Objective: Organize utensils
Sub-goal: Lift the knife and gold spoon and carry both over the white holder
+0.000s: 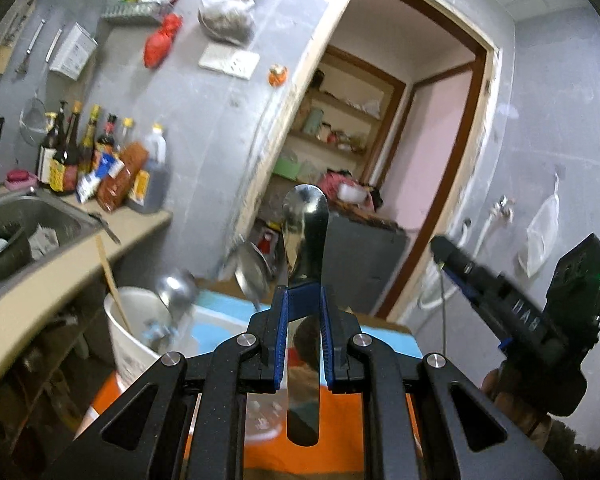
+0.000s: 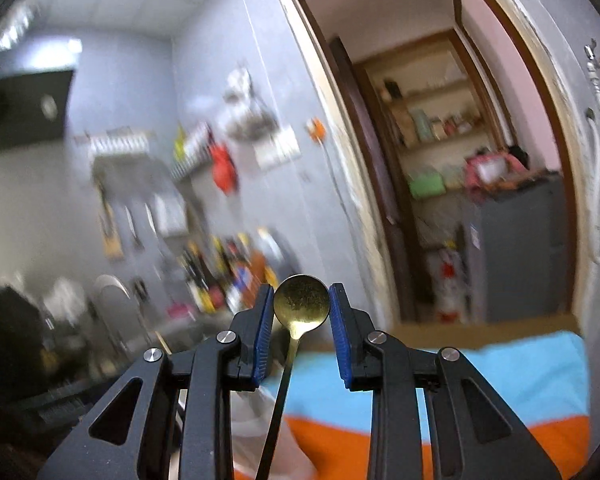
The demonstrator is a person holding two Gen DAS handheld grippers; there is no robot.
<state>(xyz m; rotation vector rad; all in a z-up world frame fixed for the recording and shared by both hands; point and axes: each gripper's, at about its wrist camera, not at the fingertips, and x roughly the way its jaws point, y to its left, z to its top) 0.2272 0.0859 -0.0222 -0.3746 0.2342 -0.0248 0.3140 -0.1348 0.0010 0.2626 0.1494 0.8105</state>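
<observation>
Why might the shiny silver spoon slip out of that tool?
The silver spoon looks polished like a mirror, so it is probably slippery. The left tool pinches only its narrow middle, so it could tilt or slide. It looks like stiff metal and should not bend.

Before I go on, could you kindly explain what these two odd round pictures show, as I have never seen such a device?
Each picture comes from a fisheye camera mounted on hand-held tongs, looking forward along their two blue-padded fingers; a person carries one in each hand. In the left-hand view, the left tongs are shut on a silver spoon pointing upward. The black device at its right edge is the right tongs. Below stands a white holder with utensils in it. In the right-hand view, a gold spoon sits between the pads; contact is unclear. An orange-and-blue cloth lies underneath.
</observation>
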